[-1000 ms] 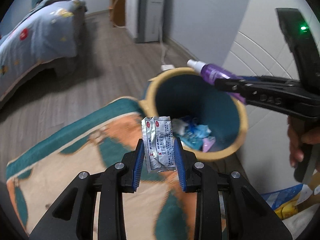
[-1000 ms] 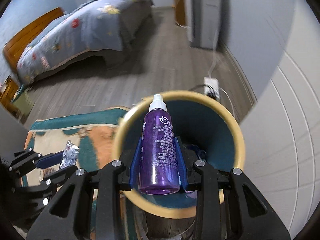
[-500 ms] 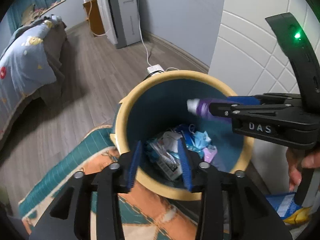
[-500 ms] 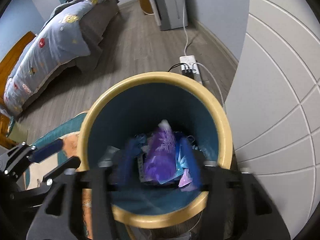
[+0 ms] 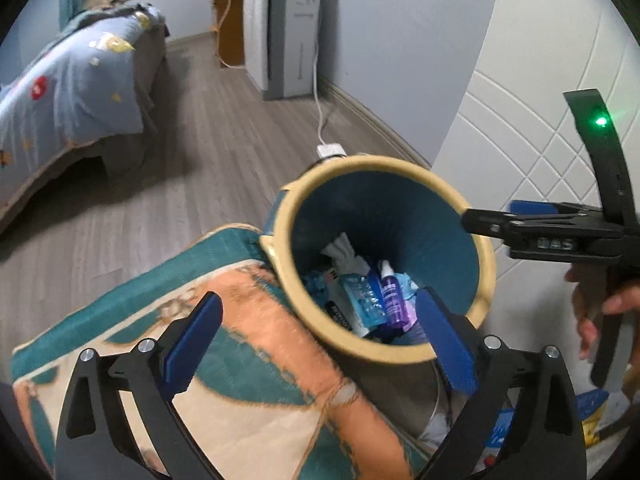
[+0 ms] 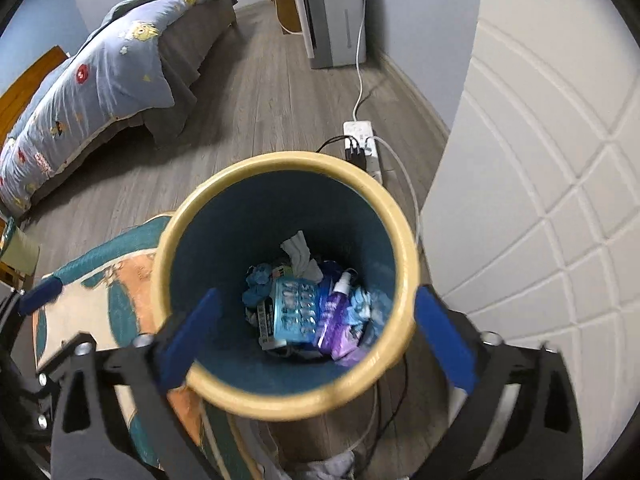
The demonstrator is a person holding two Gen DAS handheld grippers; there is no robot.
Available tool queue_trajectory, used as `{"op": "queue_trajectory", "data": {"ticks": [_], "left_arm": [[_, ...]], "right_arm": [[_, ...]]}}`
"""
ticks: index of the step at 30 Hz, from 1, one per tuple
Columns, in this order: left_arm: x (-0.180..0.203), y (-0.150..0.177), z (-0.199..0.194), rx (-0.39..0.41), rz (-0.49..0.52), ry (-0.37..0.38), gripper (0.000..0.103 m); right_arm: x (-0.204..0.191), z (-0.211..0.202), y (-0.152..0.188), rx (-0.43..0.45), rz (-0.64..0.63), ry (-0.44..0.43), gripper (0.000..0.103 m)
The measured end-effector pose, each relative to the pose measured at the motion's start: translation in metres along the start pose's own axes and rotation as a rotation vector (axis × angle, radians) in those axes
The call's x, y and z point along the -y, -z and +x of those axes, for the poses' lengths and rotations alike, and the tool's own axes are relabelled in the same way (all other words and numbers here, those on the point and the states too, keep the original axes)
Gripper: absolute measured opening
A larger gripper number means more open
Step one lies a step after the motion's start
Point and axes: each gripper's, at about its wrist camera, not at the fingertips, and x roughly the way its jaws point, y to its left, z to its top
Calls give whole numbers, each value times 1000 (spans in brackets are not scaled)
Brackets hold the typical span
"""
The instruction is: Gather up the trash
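Observation:
A round bin with a yellow rim [image 5: 372, 162] [image 6: 288, 160] and a teal inside stands at the rug's corner. The purple spray bottle [image 5: 390, 296] [image 6: 334, 306] lies at its bottom among several scraps, beside a blue blister pack [image 5: 362, 300] [image 6: 296, 312]. My left gripper [image 5: 318, 296] hovers over the bin's near-left rim; its jaws are opening wide with nothing between them. My right gripper [image 6: 318, 292] hangs straight above the bin's mouth, its jaws also opening and empty. In the left wrist view the right gripper [image 5: 504, 216] reaches in over the rim from the right.
A patterned teal and orange rug [image 5: 248, 360] lies left of the bin. A white panelled door [image 6: 540, 200] stands close on the right. Behind the bin sit a power strip [image 6: 360, 140] with cables, a white appliance [image 5: 284, 36] and a bed [image 5: 68, 80]. A hand [image 5: 616, 300] holds the right gripper.
Both grippers have gone from shut to wide open. The silver pill packet left the left jaws and the purple bottle left the right jaws; the bottle now lies in the bin.

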Motion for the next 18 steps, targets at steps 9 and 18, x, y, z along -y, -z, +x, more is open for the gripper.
{"op": "queue_trajectory", "data": {"ticks": [9, 18], "left_arm": [[0, 11, -76, 115, -7, -58, 98], [5, 33, -109, 93, -81, -40, 98]], "right_arm": [[-15, -83, 45, 73, -67, 25, 97], [-28, -136, 64, 230, -114, 118, 97]]}}
